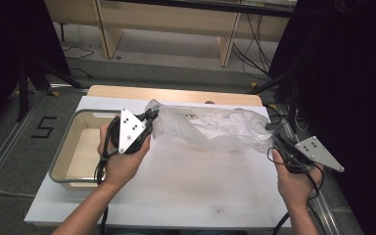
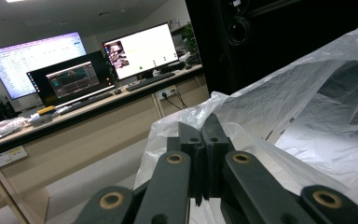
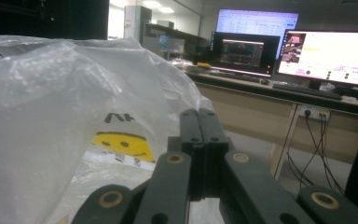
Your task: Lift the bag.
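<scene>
A crumpled clear plastic bag (image 1: 210, 127) hangs stretched above the white table (image 1: 191, 186) between my two grippers. My left gripper (image 1: 151, 119) is at the bag's left end, its jaws pressed together with the film bunched around their tips. In the left gripper view the shut jaws (image 2: 204, 123) stand against the bag (image 2: 307, 116). My right gripper (image 1: 274, 136) pinches the bag's right end near the table's right edge. In the right gripper view its jaws (image 3: 200, 119) are closed, and the bag (image 3: 51, 116) rises at the left with a yellow smiley face (image 3: 121, 142) printed on it.
A shallow beige tray (image 1: 61, 161) with a metal rim sits on the table's left part, just under my left hand. Black drapes flank both sides. Beyond the far edge are a wooden bench (image 1: 176, 24) and floor cables. Desks with lit monitors (image 3: 326, 56) stand farther off.
</scene>
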### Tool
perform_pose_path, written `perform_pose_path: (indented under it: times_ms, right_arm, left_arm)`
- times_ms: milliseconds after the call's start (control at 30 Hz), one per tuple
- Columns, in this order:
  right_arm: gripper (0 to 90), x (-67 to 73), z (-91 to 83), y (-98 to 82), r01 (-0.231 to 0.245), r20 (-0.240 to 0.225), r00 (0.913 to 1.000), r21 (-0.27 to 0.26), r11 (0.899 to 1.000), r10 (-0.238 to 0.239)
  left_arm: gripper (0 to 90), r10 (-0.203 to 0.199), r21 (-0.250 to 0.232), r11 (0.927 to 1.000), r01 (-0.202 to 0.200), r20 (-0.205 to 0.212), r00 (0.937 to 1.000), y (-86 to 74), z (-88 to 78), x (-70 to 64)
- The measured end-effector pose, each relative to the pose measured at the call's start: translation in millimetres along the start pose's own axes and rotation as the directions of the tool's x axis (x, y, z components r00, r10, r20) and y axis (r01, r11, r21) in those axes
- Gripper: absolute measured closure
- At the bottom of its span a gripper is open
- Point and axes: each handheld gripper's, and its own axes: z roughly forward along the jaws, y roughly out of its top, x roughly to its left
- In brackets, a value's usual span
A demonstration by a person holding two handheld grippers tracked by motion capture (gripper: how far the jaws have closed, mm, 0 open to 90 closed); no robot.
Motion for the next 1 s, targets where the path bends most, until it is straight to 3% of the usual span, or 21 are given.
perform_pose_path:
  times_ms: [1000]
  right_arm:
    - [90.0, -2.4, 0.6, 11.7, -0.006, 0.01, 0.9999, -0.04, 0.999, 0.007]
  left_arm:
    - [89.4, 0.01, -0.05, 0.9987, -0.011, -0.007, 0.9999, 20.5, 0.3, 3.3]
